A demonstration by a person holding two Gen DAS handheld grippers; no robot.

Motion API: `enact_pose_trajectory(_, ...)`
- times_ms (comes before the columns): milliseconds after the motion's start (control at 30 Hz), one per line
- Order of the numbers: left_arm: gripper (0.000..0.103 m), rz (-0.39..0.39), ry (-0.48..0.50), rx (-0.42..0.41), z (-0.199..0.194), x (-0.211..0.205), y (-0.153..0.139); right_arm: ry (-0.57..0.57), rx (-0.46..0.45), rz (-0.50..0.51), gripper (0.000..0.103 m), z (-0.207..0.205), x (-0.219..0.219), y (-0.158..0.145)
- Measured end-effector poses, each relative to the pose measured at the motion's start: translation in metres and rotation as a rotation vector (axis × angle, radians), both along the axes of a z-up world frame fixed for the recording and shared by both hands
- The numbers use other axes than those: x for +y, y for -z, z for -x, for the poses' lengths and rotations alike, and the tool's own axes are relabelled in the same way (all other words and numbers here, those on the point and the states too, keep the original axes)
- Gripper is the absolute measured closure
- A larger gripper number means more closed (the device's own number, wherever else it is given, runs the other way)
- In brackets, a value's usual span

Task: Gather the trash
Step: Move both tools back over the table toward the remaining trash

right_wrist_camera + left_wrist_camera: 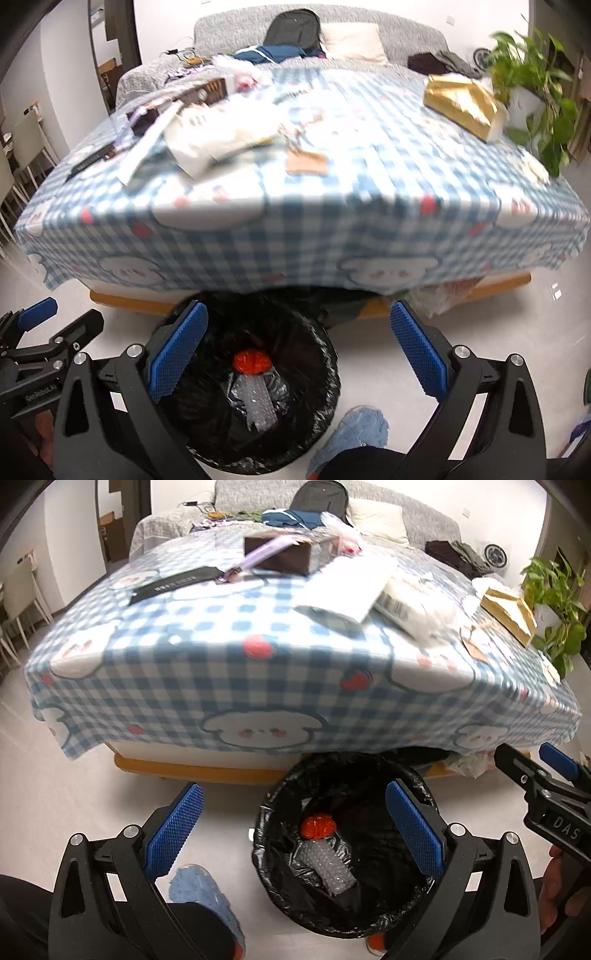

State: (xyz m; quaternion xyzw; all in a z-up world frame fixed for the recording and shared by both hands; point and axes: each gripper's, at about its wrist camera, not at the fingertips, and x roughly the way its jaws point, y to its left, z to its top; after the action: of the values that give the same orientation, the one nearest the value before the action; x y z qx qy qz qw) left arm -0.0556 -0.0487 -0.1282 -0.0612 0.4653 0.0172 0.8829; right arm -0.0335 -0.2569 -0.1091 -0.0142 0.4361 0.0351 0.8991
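Both jaws stand wide apart and empty, left gripper (pixel 295 834) and right gripper (pixel 299 354) over the bin (pixel 325 373). Ahead on the desk (pixel 332 221) lies a white bag (pixel 207 144): light, soft, crumpling; pinch a bunched fold.

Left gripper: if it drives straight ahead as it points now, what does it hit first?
Probably the checkered tablecloth draping the table's near side. The open left gripper holds nothing; the bin sits lower, though depth is unclear.
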Motion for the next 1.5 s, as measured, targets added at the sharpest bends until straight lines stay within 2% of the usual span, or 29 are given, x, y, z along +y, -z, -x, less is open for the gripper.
enact_pose_trajectory(367,0.006,0.011,-0.042,-0.028,-0.009,0.04,-0.033,-0.043,-0.063,-0.001,0.007,-0.01,0.034,-0.038)
enact_pose_trajectory(667,0.006,0.023,-0.047,-0.049,-0.033,0.059,-0.054,-0.082,-0.096,0.02,0.007,-0.027,0.046,-0.06)
enact_pose_trajectory(900,0.006,0.003,-0.019,-0.057,-0.069,0.064,-0.068,-0.124,-0.085,0.022,0.007,-0.061,0.044,-0.071)
enact_pose_trajectory(1167,0.006,-0.006,0.011,-0.051,-0.123,0.064,-0.071,-0.169,-0.045,-0.005,0.007,-0.106,0.049,-0.067)
enact_pose_trajectory(1500,0.008,-0.014,0.054,-0.013,-0.188,0.065,-0.055,-0.296,-0.033,0.04,0.008,-0.136,0.067,-0.06)
